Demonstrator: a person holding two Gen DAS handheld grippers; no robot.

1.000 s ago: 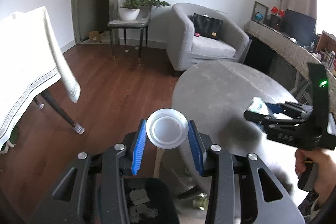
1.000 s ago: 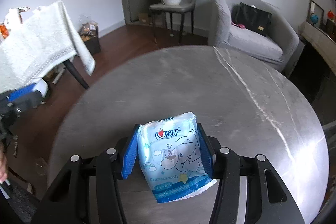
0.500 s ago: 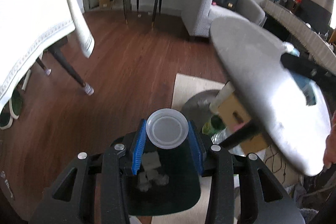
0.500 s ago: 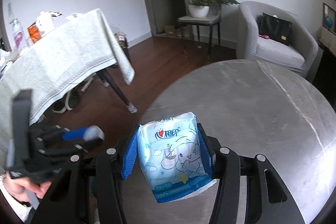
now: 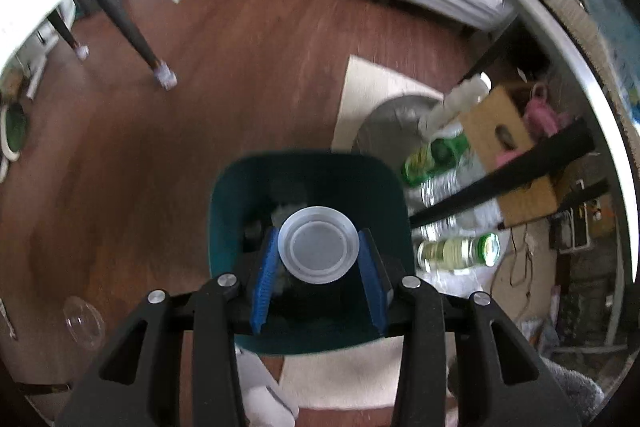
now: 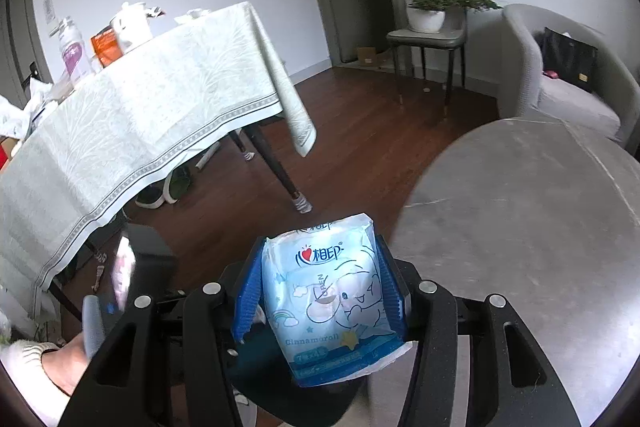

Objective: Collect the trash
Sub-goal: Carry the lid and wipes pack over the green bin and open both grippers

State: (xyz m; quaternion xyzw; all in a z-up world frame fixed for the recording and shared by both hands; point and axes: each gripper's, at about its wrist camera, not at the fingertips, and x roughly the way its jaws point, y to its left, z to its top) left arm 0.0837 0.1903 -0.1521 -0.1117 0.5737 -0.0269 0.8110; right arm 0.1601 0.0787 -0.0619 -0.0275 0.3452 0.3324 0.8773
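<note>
My left gripper (image 5: 318, 261) is shut on a clear plastic cup (image 5: 318, 251), seen bottom-first, and holds it straight above the open dark teal trash bin (image 5: 228, 199) on the floor. Some crumpled scraps lie inside the bin. My right gripper (image 6: 320, 287) is shut on a light blue tissue pack (image 6: 332, 299) with a cartoon print, held just off the left edge of the round grey table (image 6: 520, 207). The bin's dark rim (image 6: 280, 399) shows below the pack. The left gripper's body (image 6: 140, 267) shows at lower left in the right wrist view.
Green-capped bottles (image 5: 452, 251), a cardboard box (image 5: 516, 155) and the table's base (image 5: 392, 115) crowd the floor right of the bin. A clear lid (image 5: 84, 323) lies on the wood floor at left. A cloth-covered table (image 6: 140, 107), chair (image 6: 432, 27) and armchair (image 6: 560, 75) stand farther off.
My left gripper has tilted down and moved over the bin with the cup. My right gripper has swung left off the round table's edge with the tissue pack.
</note>
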